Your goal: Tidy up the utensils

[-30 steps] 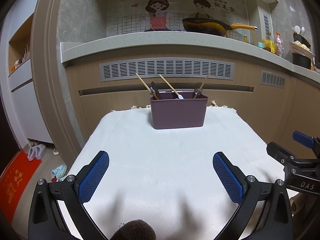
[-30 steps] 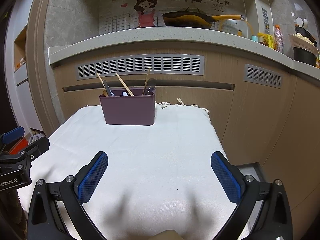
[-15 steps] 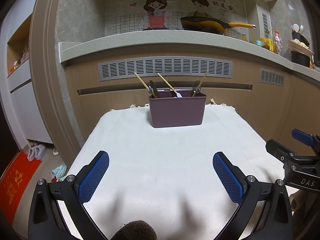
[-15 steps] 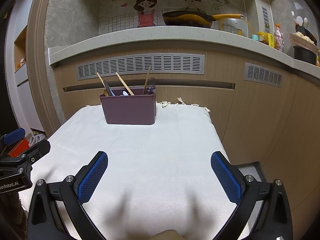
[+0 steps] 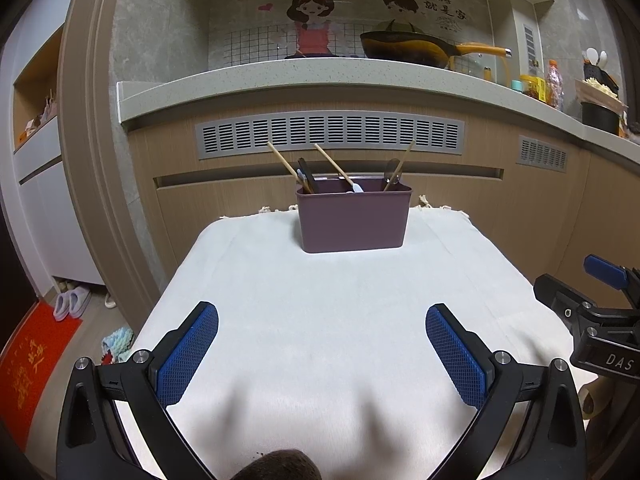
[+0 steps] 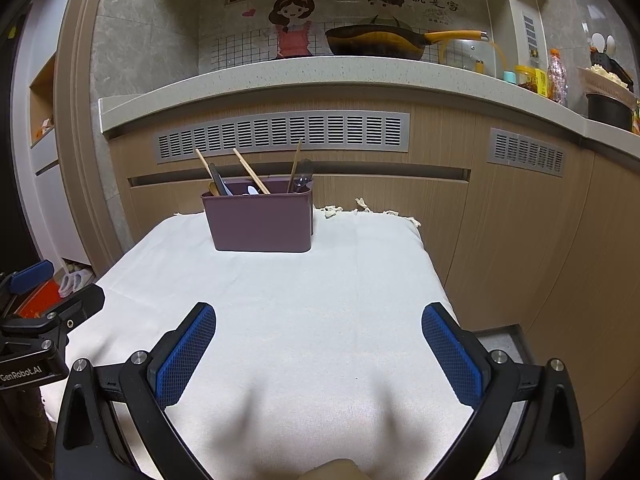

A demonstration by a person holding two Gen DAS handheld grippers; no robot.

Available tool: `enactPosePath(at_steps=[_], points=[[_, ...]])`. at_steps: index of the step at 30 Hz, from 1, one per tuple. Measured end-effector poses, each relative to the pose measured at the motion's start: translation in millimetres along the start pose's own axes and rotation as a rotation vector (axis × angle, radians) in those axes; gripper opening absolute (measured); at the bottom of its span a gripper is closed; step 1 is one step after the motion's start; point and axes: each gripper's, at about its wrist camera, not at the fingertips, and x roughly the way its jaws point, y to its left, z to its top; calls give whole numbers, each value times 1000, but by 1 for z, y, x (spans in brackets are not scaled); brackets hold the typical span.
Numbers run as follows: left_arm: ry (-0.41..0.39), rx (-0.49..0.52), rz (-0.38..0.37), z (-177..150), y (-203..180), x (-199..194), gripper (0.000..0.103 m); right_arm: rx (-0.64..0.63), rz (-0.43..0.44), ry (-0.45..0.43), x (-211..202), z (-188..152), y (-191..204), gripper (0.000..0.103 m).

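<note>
Purple caddy (image 5: 354,218) sits at far edge of the cloth-covered bench (image 5: 320,320), utensils (image 5: 332,170) leaning inside. Left claw (image 5: 322,350) and right claw (image 6: 319,350) both released, empty, over the near side. Caddy lies dead ahead of left claw, far-left of right claw; neither clearly nearer.

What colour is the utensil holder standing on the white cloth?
Dull purple-brown; the utensil holder shows best in the left wrist view.

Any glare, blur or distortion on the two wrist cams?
Left wrist: sharp; fisheye bows the countertop; soft finger shadows on the white cloth; dark vignette corners. Right wrist: same bowing and vignette; utensil holder in focus; slight glare on the glass lid.
</note>
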Motion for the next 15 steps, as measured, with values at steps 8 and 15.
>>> enactPosePath(at_steps=[8, 15], points=[[4, -3, -2, -1, 1, 0, 103, -9, 6, -7, -3, 0, 2, 102], [23, -10, 2, -2, 3, 2, 103, -5, 17, -1, -2, 0, 1, 102]])
